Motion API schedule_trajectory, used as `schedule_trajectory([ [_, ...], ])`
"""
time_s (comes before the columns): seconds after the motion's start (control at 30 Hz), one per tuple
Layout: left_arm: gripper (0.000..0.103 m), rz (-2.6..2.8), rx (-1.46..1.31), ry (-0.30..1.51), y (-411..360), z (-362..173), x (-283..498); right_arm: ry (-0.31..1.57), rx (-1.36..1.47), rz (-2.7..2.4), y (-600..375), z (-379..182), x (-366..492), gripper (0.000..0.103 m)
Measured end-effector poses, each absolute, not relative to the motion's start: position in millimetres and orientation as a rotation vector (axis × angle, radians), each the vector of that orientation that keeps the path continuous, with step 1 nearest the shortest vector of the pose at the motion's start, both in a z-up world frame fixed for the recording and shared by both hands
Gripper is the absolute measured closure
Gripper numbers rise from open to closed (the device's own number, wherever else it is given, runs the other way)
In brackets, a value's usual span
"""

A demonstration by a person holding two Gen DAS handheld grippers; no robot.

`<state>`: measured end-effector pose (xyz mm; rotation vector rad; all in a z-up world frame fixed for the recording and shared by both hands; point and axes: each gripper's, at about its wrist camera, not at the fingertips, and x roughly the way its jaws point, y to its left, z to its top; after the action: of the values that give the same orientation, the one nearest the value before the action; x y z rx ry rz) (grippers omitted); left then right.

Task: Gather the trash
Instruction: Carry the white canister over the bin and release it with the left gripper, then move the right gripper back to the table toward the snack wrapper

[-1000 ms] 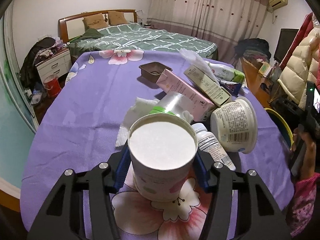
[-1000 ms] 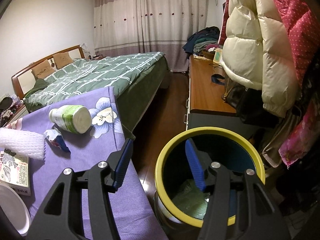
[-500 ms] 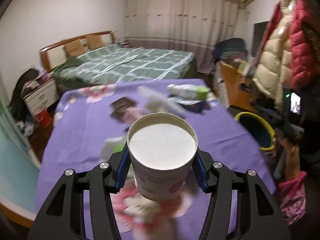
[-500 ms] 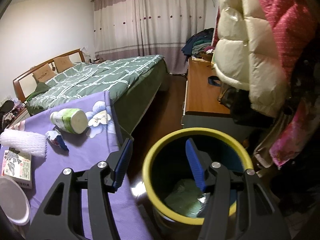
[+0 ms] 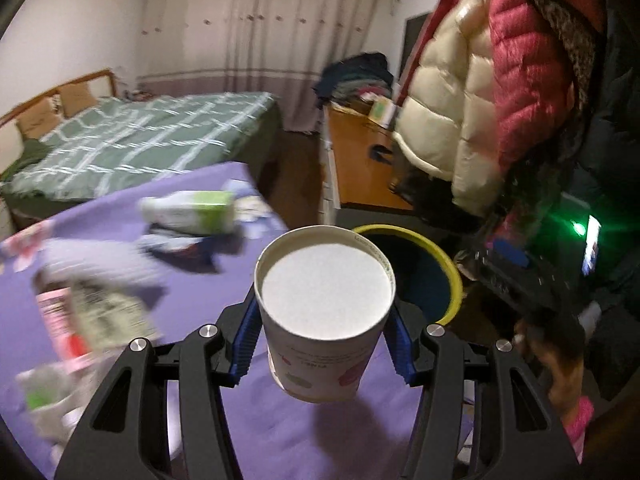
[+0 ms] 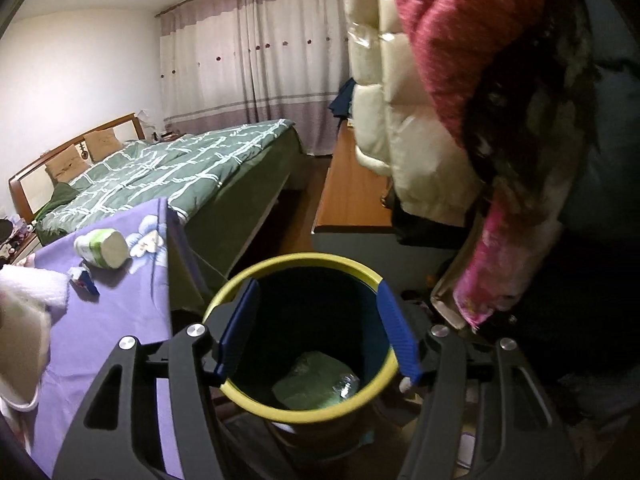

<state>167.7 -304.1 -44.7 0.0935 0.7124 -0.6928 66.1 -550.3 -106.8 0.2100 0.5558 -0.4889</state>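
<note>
Bedroom, purple-clothed table [image 5: 192,280] beside a yellow-rimmed bin [image 5: 448,264] off its right edge. Left hand-held gripper [image 5: 324,344] pinching a paper cup [image 5: 324,300], bin just beyond. Right hand-held gripper [image 6: 316,328] opening, empty, over the bin.

White walls, drawn striped curtains [image 6: 256,60], a green-quilted bed [image 6: 180,176], wooden cabinet [image 6: 352,196], hanging puffer coats [image 5: 500,80].

white paper cup [image 5: 324,320] held upright above the purple table edge, beside yellow-rimmed bin [image 5: 450,264].
</note>
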Motion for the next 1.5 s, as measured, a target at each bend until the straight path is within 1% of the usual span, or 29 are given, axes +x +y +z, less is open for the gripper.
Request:
schedule_trajectory([
  [0.23,0.047,-0.788,0.138,0.779,-418,-71,206,0.58,0.258,-0.508,-576,-119,50,0.043],
  [0.4,0.046,-0.796,0.156,0.805,-469,-92,228,0.576,0.28,-0.542,-591,-121,37,0.043],
  [0.43,0.044,-0.788,0.154,0.808,-477,-96,233,0.576,0.285,-0.549,-593,-121,34,0.043],
  [0.47,0.038,-0.782,0.159,0.814,-483,-100,238,0.577,0.287,-0.552,-594,-121,33,0.042],
  [0.5,0.022,-0.776,0.16,0.817,-487,-101,241,0.579,0.289,-0.556,-595,-121,32,0.042],
  [0.53,0.019,-0.767,0.157,0.814,-487,-103,243,0.58,0.29,-0.558,-595,-121,32,0.042],
  [0.6,0.019,-0.758,0.139,0.808,-482,-100,244,0.58,0.29,-0.553,-593,-120,33,0.041],
  [0.7,0.019,-0.753,0.108,0.787,-453,-81,236,0.581,0.287,-0.536,-588,-120,38,0.041],
  [0.83,0.01,-0.698,0.071,0.689,-389,-47,217,0.579,0.279,-0.488,-567,-120,50,0.039],
  [0.97,0.009,-0.59,0.062,0.597,-316,-24,202,0.591,0.257,-0.416,-536,-121,69,0.039],
  [1.1,0.008,-0.445,0.043,0.549,-235,-12,198,0.604,0.229,-0.342,-499,-120,90,0.039],
  [1.3,0.007,-0.223,0.009,0.496,-115,-17,192,0.609,0.17,-0.231,-435,-114,118,0.039],
  [1.5,0.006,-0.046,-0.044,0.495,-27,-55,208,0.608,0.113,-0.108,-377,-108,146,0.039],
])
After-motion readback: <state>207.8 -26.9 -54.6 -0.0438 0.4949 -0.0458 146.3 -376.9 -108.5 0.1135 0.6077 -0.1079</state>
